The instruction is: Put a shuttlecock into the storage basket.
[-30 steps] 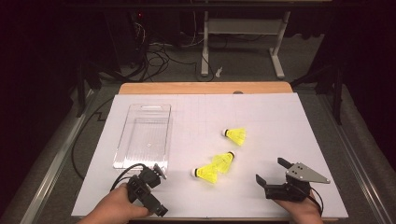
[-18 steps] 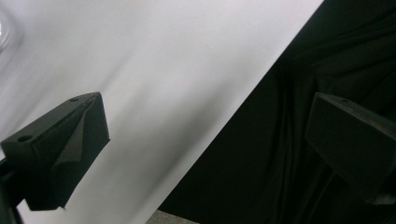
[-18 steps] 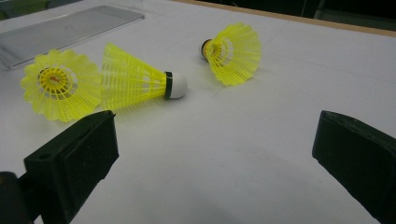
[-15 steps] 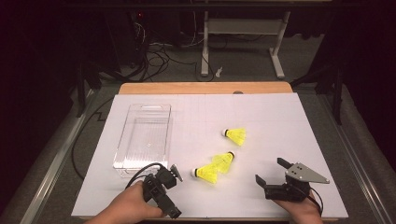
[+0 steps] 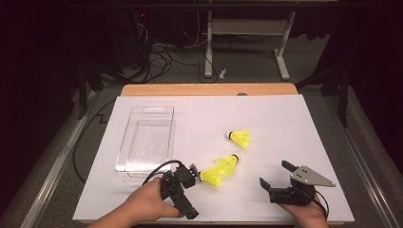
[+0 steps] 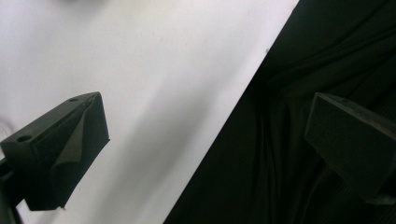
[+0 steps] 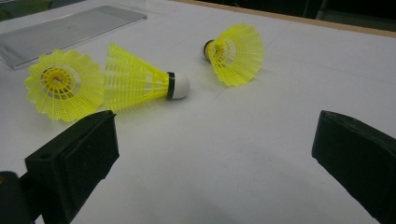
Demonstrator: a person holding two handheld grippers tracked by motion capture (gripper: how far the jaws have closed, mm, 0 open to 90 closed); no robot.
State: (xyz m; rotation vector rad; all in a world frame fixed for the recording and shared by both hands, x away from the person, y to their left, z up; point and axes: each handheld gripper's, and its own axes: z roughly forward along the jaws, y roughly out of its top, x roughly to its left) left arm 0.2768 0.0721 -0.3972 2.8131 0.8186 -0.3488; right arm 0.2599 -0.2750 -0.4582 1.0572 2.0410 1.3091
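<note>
— Beside the left tongs [image 5: 190, 175], what has changed? A second ago they sat low at the near-left corner of the counter [image 5: 285, 118].

— They have swung right and forward since then. Now their tip is just beside the nearest shuttlecock [image 5: 210, 175], on its left, seemingly at its open skirt end. From above I cannot tell whether they touch it.

— Are they gripping it?

— No. In the left gripper view the jaws stand wide apart with nothing between them, just white counter and the dark drop past its edge. That camera is twisted away from the birdie.

— And the right tongs [image 5: 274, 176]?

— They have not budged across the three frames. They rest at the near-right, jaws spread and empty. Ahead of them and to their left lie two shuttlecocks close together, the nearest one and the middle shuttlecock [image 5: 227, 164], whose white cork points right. The far shuttlecock [image 5: 240, 138] lies farther ahead, apart from the pair.

— What does the move mean?

— I judge the left hand is starting on the nearest birdie, likely to carry it into the clear plastic bin [image 5: 128, 142], which stands ahead of the left tongs. The tongs probably need turning to face the skirt before closing.
</note>
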